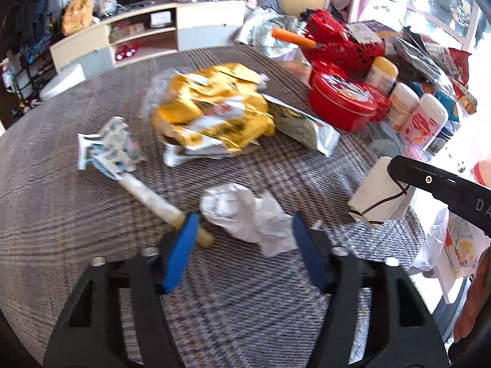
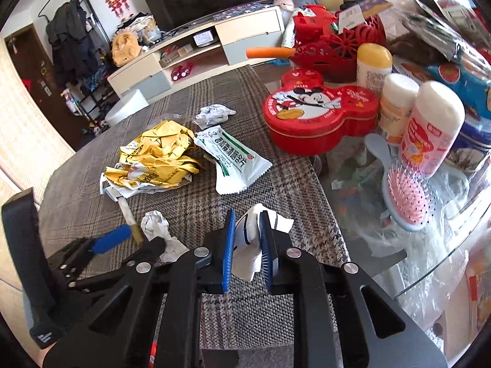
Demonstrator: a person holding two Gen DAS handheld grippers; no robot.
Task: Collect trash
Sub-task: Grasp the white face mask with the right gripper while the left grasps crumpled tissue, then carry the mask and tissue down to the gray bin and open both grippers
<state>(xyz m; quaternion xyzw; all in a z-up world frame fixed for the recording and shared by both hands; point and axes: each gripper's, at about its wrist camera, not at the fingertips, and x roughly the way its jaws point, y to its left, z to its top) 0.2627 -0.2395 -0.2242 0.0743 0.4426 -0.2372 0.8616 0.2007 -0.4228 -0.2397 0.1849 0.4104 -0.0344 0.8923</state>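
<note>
Plainly the collecting is only begun; the right gripper (image 2: 247,239) has its jaws clenched on a white scrap (image 2: 245,254) lifted just above the checked surface (image 2: 276,184); the left gripper (image 1: 242,239) stands released around a crumpled white wad (image 1: 242,214), pads not yet pressing; yellow wrappers (image 2: 159,156), a white-green sachet (image 2: 233,159) and a paper-wrapped stick (image 1: 147,196) remain; no bin shows; the red tin (image 2: 319,116) is lidded.

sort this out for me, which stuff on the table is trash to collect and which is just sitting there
Trash: crumpled white paper, yellow wrappers, white-green sachet, rolled wrapper, white scrap in the right gripper.

Lying about: red Mickey tin, bottles, pink hairbrush, red basket.
</note>
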